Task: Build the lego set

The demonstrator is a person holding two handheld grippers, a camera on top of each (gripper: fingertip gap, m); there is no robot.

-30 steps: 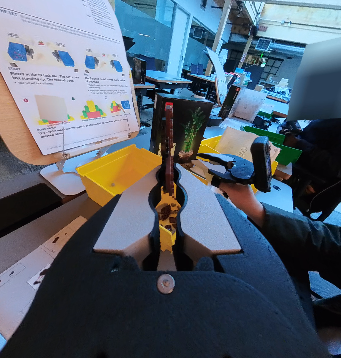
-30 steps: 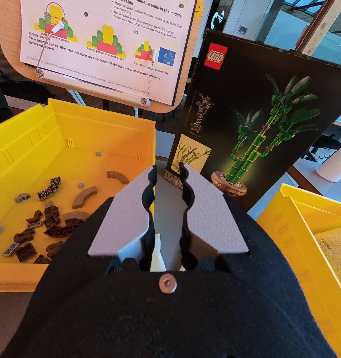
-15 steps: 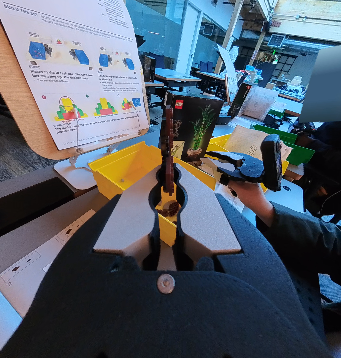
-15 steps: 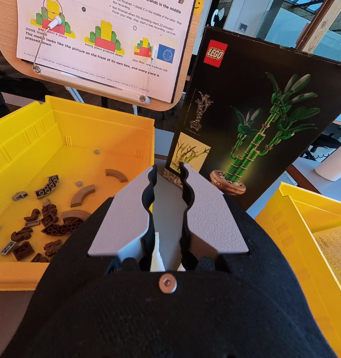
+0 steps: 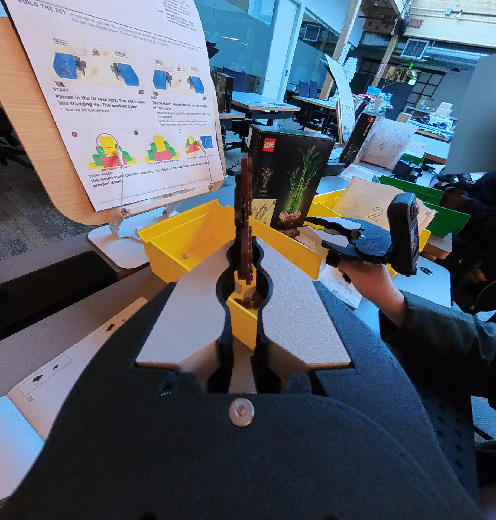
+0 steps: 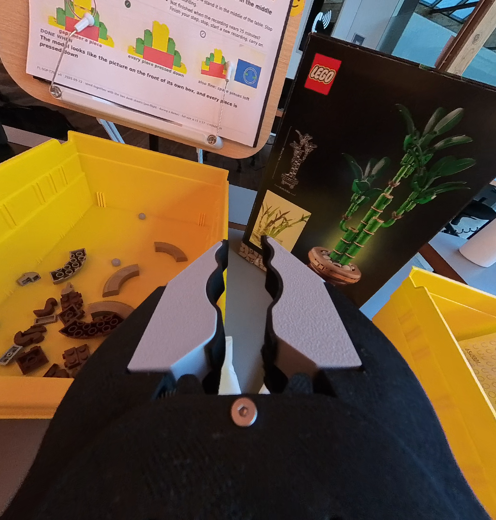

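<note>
The left gripper [image 5: 244, 247] is clamped on a flat brown brick assembly [image 5: 244, 213], held edge-on and upright, rising well above its fingertips. Beyond and below those fingertips sits the yellow bin [image 5: 190, 239], with loose brown pieces [image 5: 251, 301] showing through the gap between the fingers. Ahead and a little right stands the black set box [image 5: 290, 180], upright; up to the left leans the instruction sheet [image 5: 123, 95] on a wooden stand.

The right gripper [image 6: 244, 243] holds nothing — its jaws stand narrowly apart over bare table [image 6: 245, 295] between two bins. To its left lies the yellow bin [image 6: 156, 174] with brown curved and studded pieces [image 6: 83, 326]; to its right a second yellow bin [image 6: 427, 351]. The set box [image 6: 381, 140] stands just ahead of the fingertips.
</note>
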